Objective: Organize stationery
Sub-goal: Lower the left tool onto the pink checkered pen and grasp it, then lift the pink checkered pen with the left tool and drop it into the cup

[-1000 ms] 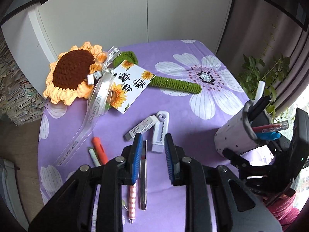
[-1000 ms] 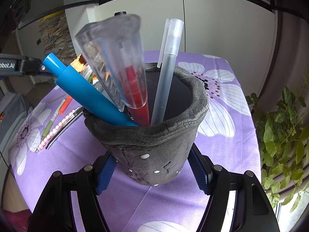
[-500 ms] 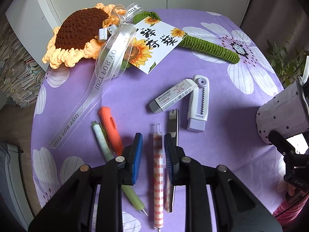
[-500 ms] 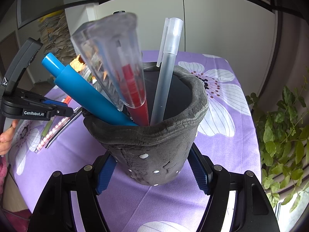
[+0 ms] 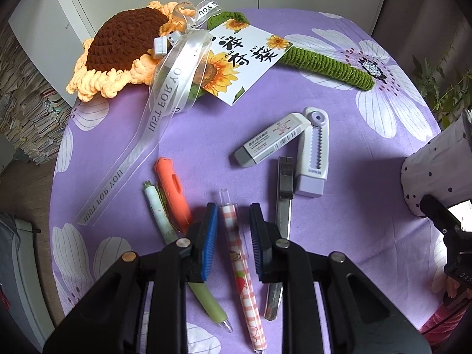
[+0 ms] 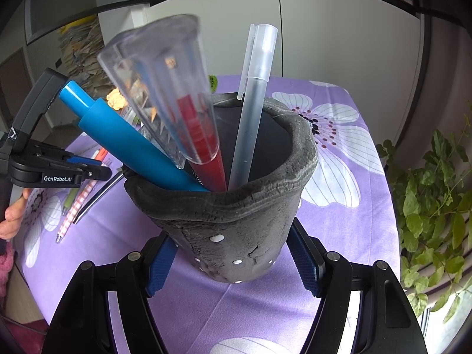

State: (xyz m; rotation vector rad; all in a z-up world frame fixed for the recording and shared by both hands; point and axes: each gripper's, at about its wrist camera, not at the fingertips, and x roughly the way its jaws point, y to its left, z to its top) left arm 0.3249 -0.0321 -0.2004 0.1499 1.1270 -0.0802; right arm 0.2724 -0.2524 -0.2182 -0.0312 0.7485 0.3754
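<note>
Right wrist: "GenRobot.AI" on left gripper

You're in a home | floral purple cloth on the counter | white cupboards | stacked papers | houseplant

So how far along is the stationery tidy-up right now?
Partly done. The grey pen cup, gripped by the right gripper, already holds a blue pen, a red pen and a frosted pen. The left gripper straddles the pink checked pen, jaws not yet pressing. Still on the table: orange highlighter, green pen, dark pen, eraser, correction tape.
</note>
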